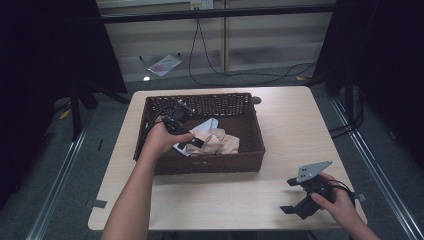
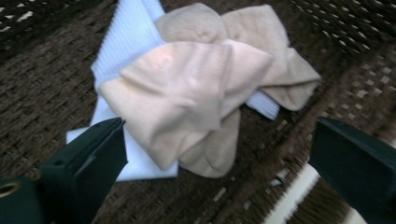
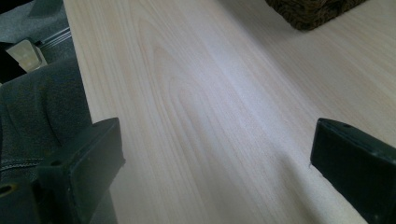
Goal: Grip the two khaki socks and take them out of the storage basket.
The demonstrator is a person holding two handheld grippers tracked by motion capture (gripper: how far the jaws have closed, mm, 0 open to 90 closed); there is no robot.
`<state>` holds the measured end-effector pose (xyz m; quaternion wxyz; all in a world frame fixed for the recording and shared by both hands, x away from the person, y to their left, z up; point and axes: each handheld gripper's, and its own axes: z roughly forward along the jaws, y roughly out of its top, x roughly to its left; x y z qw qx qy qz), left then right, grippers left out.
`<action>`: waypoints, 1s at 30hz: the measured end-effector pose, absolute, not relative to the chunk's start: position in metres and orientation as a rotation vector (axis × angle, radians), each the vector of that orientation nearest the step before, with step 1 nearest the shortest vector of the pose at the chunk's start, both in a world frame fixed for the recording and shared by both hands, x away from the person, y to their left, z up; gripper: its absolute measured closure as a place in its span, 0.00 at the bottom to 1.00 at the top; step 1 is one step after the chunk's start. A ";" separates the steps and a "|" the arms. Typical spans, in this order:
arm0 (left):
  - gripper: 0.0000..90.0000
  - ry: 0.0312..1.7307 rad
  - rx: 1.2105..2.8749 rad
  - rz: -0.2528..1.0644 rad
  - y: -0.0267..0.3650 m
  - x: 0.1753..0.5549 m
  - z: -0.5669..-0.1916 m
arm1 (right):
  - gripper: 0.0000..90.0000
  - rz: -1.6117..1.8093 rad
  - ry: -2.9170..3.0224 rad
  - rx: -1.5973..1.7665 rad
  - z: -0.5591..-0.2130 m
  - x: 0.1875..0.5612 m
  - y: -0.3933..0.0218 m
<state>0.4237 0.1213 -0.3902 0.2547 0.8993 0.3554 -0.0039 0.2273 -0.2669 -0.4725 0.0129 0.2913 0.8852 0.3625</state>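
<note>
Inside the wicker basket, the left gripper hovers with jaws spread wide just left of the beige socks; the right gripper, jaws apart, rests on the near-right tabletop.

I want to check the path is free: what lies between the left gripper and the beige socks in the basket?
Nothing lies between them. In the left gripper view the open left gripper hovers just above the beige socks, which rest on a white cloth inside the wicker basket.
</note>
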 end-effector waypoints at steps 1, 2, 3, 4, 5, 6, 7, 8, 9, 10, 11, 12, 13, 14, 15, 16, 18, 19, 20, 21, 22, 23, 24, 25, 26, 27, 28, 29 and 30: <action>0.07 0.978 2.447 -0.001 0.121 0.426 -0.393 | 0.02 1.130 2.759 0.907 -0.473 0.227 -0.267; 0.11 0.984 2.472 0.010 0.121 0.429 -0.394 | 0.02 1.127 2.764 0.908 -0.473 0.227 -0.266; 0.12 0.998 2.497 0.023 0.119 0.434 -0.397 | 0.02 1.129 2.764 0.895 -0.473 0.227 -0.266; 0.14 0.998 2.497 0.023 0.119 0.434 -0.397 | 0.02 1.129 2.764 0.895 -0.473 0.227 -0.266; 0.14 0.998 2.508 0.024 0.118 0.436 -0.398 | 0.02 1.129 2.766 0.893 -0.473 0.227 -0.266; 0.16 0.999 2.522 0.033 0.116 0.441 -0.400 | 0.02 1.119 2.767 0.885 -0.473 0.228 -0.266; 0.17 0.999 2.522 0.033 0.116 0.441 -0.400 | 0.02 1.119 2.767 0.885 -0.473 0.228 -0.266; 0.17 1.007 2.524 0.034 0.116 0.444 -0.400 | 0.02 1.117 2.769 0.886 -0.473 0.228 -0.265; 0.22 1.001 2.535 0.025 0.115 0.448 -0.403 | 0.02 1.116 2.768 0.883 -0.473 0.228 -0.265; 0.25 1.010 2.546 0.027 0.114 0.450 -0.405 | 0.02 1.117 2.769 0.878 -0.474 0.228 -0.265; 0.30 1.010 2.546 0.027 0.114 0.450 -0.405 | 0.02 1.117 2.769 0.878 -0.474 0.228 -0.265; 0.30 1.007 2.565 0.023 0.114 0.452 -0.408 | 0.02 1.116 2.771 0.878 -0.474 0.228 -0.265; 0.31 1.012 2.569 0.018 0.114 0.453 -0.411 | 0.02 1.120 2.777 0.880 -0.473 0.227 -0.265; 0.31 1.015 2.584 0.028 0.114 0.456 -0.416 | 0.02 1.121 2.777 0.880 -0.473 0.227 -0.265; 0.32 1.015 2.584 0.028 0.114 0.456 -0.416 | 0.02 1.121 2.777 0.880 -0.473 0.227 -0.265; 0.33 1.005 2.586 0.021 0.113 0.458 -0.418 | 0.02 1.123 2.779 0.878 -0.473 0.227 -0.266; 0.38 0.962 2.618 -0.007 0.111 0.460 -0.425 | 0.02 1.121 2.782 0.874 -0.473 0.227 -0.266; 0.41 0.965 2.621 -0.015 0.110 0.460 -0.428 | 0.02 1.122 2.785 0.872 -0.473 0.227 -0.266; 0.42 0.968 2.635 -0.009 0.111 0.461 -0.430 | 0.03 1.123 2.786 0.869 -0.473 0.227 -0.266; 0.48 0.966 2.650 -0.009 0.112 0.462 -0.431 | 0.03 1.123 2.786 0.870 -0.473 0.227 -0.266; 0.53 0.966 2.650 -0.009 0.112 0.462 -0.431 | 0.03 1.121 2.785 0.871 -0.473 0.227 -0.266; 0.60 0.959 2.646 -0.037 0.113 0.464 -0.433 | 0.03 1.122 2.785 0.868 -0.473 0.227 -0.266; 0.69 0.951 2.647 -0.081 0.114 0.466 -0.434 | 0.03 1.124 2.786 0.866 -0.473 0.227 -0.266; 0.81 0.951 2.647 -0.081 0.114 0.466 -0.434 | 0.03 1.124 2.786 0.866 -0.473 0.227 -0.266; 0.81 0.943 2.649 -0.085 0.114 0.466 -0.433 | 0.03 1.133 2.787 0.867 -0.473 0.227 -0.266; 0.89 0.938 2.649 -0.095 0.114 0.466 -0.432 | 0.03 1.128 2.785 0.866 -0.473 0.228 -0.266; 0.95 0.952 2.638 -0.097 0.114 0.466 -0.430 | 0.03 1.127 2.786 0.867 -0.473 0.228 -0.266; 0.97 0.958 2.634 -0.106 0.115 0.466 -0.428 | 0.03 1.126 2.786 0.869 -0.473 0.228 -0.266; 0.98 0.963 2.628 -0.115 0.116 0.466 -0.426 | 0.03 1.126 2.786 0.868 -0.473 0.228 -0.266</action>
